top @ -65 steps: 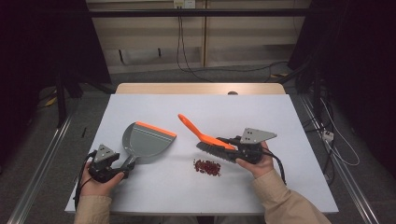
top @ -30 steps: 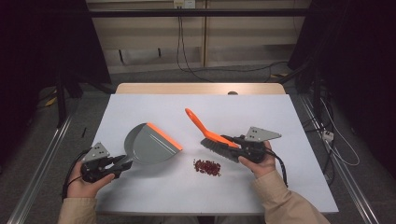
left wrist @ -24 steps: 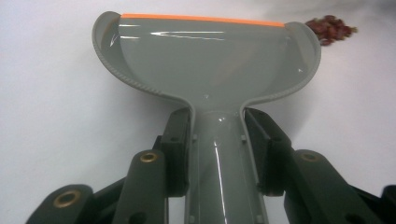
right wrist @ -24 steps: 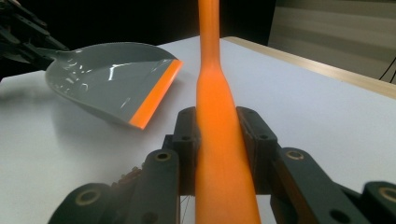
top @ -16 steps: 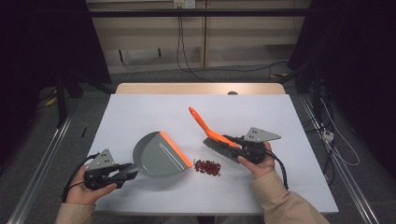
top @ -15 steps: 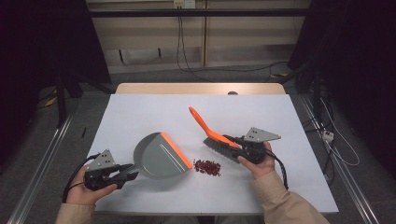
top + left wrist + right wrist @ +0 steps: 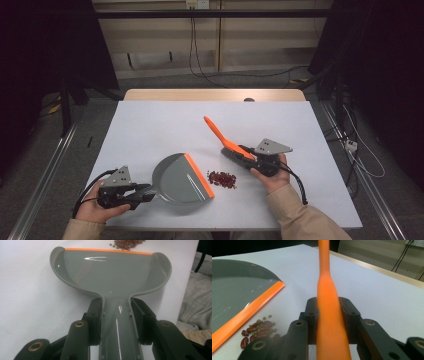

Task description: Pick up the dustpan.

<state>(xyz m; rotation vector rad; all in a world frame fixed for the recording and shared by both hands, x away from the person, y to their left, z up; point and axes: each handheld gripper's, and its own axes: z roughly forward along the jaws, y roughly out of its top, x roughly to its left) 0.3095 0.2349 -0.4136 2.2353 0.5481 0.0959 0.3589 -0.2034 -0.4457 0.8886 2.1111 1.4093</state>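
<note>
A grey dustpan (image 7: 177, 179) with an orange lip lies on the white table, its lip turned toward a small pile of red beans (image 7: 222, 179). My left gripper (image 7: 144, 194) is shut on the dustpan's handle (image 7: 117, 322), the pads (image 7: 96, 320) pressing both sides. The beans (image 7: 126, 243) lie just past the orange lip. My right gripper (image 7: 250, 161) is shut on the orange brush (image 7: 225, 140), which slants up and away to the left. Its pads (image 7: 311, 315) clamp the brush handle (image 7: 329, 315), with the beans (image 7: 257, 333) lower left beside the dustpan (image 7: 234, 302).
The white table top (image 7: 150, 125) reaches to a wooden strip (image 7: 215, 95) at the far edge. Cables (image 7: 295, 182) trail from both grippers. Metal rails (image 7: 40, 185) run along the floor at both sides.
The left hand has swung and slid the dustpan rightward, bringing its orange lip up close to the beans. The right hand and brush have stayed nearly still.
</note>
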